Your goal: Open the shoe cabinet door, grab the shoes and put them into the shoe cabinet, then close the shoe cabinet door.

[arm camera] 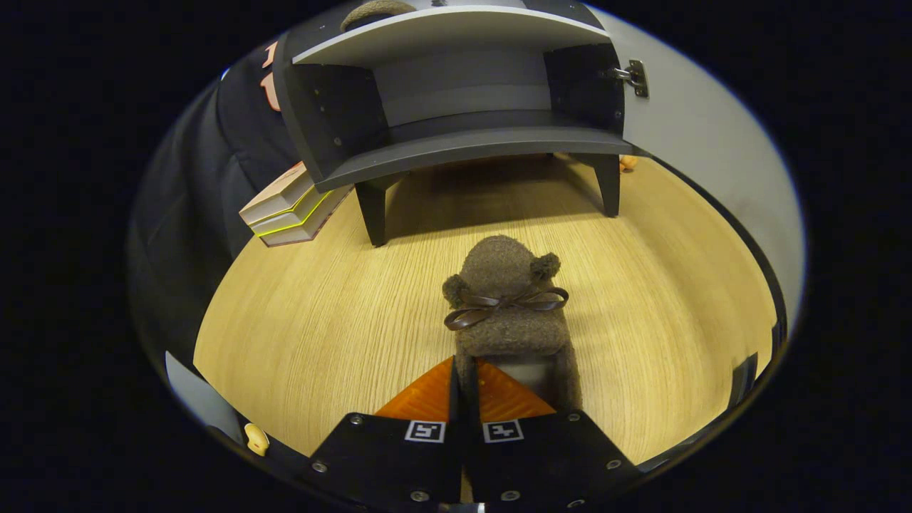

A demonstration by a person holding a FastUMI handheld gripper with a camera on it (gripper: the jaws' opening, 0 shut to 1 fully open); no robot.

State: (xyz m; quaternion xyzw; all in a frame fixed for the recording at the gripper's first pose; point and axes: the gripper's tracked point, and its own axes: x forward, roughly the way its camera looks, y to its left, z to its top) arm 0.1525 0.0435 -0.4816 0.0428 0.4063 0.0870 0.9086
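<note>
our fingers (464, 370) are pinched tight on the left wall of the fuzzy brown shoe (510, 313), which sits on the tabletop (320, 313). at 12 o'clock beyond it, the shoe cabinet (456, 100) stands with its door (705, 142) open.

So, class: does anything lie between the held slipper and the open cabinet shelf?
Nothing visible does. The gripper is shut on the slipper's side wall; bare tabletop runs ahead to the open cabinet. The books lie beside its left leg, off the path.
</note>
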